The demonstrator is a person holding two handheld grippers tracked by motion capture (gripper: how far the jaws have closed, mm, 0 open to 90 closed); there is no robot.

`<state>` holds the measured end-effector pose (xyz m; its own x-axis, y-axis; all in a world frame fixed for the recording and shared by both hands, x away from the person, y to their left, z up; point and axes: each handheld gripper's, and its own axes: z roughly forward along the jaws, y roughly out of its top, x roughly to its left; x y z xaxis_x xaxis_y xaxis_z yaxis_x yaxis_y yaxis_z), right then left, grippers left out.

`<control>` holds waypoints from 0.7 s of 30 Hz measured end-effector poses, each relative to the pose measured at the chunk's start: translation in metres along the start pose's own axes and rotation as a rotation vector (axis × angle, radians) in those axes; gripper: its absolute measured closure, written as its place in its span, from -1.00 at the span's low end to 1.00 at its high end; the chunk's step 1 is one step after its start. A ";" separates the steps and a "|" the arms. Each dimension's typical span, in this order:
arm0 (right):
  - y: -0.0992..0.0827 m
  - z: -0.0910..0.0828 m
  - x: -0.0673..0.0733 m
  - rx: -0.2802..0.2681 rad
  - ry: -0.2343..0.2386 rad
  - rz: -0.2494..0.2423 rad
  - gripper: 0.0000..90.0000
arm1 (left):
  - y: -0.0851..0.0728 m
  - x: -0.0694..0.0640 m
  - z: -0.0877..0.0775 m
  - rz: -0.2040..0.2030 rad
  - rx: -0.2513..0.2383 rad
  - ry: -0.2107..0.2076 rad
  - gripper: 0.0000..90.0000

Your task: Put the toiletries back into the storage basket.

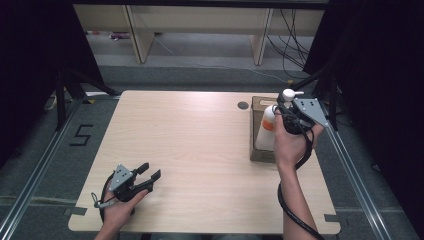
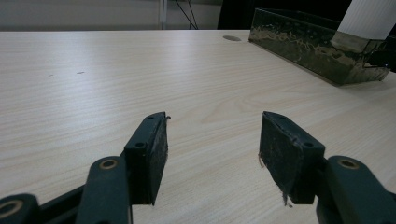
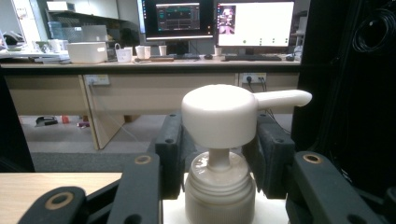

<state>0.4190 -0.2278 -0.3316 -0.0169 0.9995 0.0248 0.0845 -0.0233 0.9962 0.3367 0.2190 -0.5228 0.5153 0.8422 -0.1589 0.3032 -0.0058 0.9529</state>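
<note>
A white pump bottle (image 1: pixel 268 131) with an orange label stands upright in a brown open box (image 1: pixel 257 152) at the table's right side. My right gripper (image 1: pixel 280 112) is at the bottle's top. In the right gripper view its pads (image 3: pixel 170 154) sit against both sides of the ribbed collar under the white pump head (image 3: pixel 219 116), with the gripper (image 3: pixel 218 158) shut on it. My left gripper (image 1: pixel 150 172) lies low over the table's near left, far from the box. Its jaws stand open on bare wood (image 2: pixel 212 149). The box (image 2: pixel 308 46) and the bottle's base (image 2: pixel 369 18) show far off.
The light wooden table (image 1: pixel 200 140) has a round cable hole (image 1: pixel 243 105) near the box. Black frame legs and curtains stand on both sides. Beyond the far edge are floor, desk legs and loose cables (image 1: pixel 290 45).
</note>
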 end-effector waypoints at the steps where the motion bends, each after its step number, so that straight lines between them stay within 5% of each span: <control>1: -0.001 0.000 0.001 0.001 0.000 0.001 0.34 | 0.000 0.000 0.000 0.000 0.000 0.000 -0.08; 21: -0.015 -0.001 0.004 0.028 0.010 -0.025 0.34 | 0.000 0.000 0.000 0.001 0.004 0.001 -0.07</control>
<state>0.4162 -0.2233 -0.3463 -0.0290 0.9996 0.0007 0.1117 0.0025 0.9937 0.3371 0.2189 -0.5228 0.5149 0.8425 -0.1581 0.3061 -0.0084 0.9520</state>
